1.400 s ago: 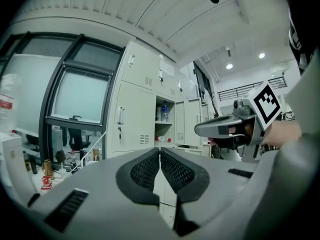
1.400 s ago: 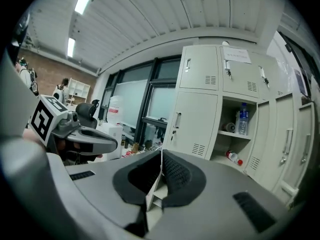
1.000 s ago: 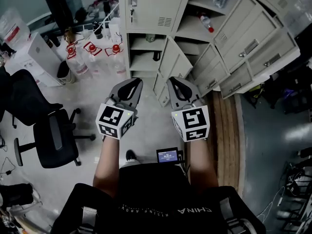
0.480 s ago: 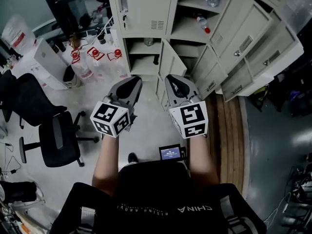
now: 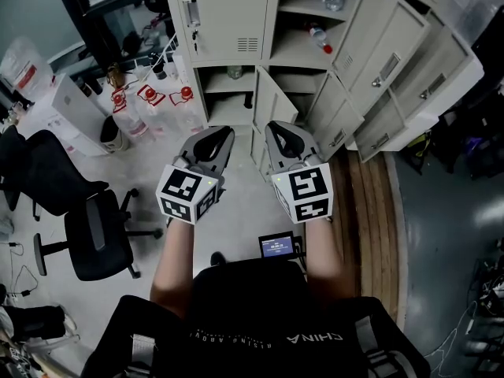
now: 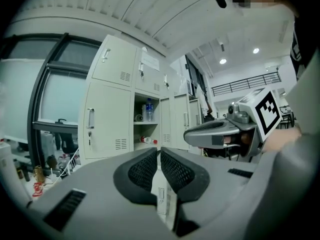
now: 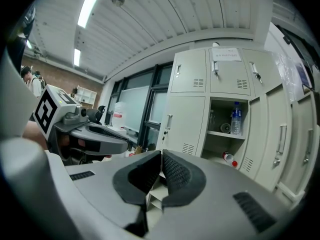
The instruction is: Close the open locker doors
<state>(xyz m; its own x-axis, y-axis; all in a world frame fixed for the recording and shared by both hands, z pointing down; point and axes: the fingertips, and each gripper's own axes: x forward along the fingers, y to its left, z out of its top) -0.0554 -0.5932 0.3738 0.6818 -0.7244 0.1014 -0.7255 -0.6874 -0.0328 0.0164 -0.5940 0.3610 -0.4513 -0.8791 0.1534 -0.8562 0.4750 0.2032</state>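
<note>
Currently on view, item by item.

Left gripper (image 5: 223, 136): jaws closed pad to pad with nothing between them. It is held out roughly level in front of the person, aimed at the lockers and clear of them.

Right gripper (image 5: 276, 131): jaws likewise pressed together and empty. It sits just beside the left one, and the two do not touch.

Lockers (image 5: 260, 22): a beige metal bank standing ahead of both grippers.

Closed door (image 5: 224, 10): upper left of the bank, with a handle and vent slots.

Narrow door (image 5: 274, 101): swung outward below centre, just ahead of the right gripper's tips. Bare shelves are exposed to its left.

Further doors (image 5: 398, 57): several, fanned open at the right side of the bank.

Water bottle (image 7: 236, 118): upright on a shelf in the open upper compartment.

Red-capped bottle (image 7: 229, 158): lying on its side on the shelf beneath.

Office chair (image 5: 98, 239): black, on the floor at left, well apart from the lockers.

Jugs (image 5: 150, 101): clear with red caps, grouped beside the bank's left flank.

Screen (image 5: 277, 246): small and lit, low between the person's forearms.
</note>
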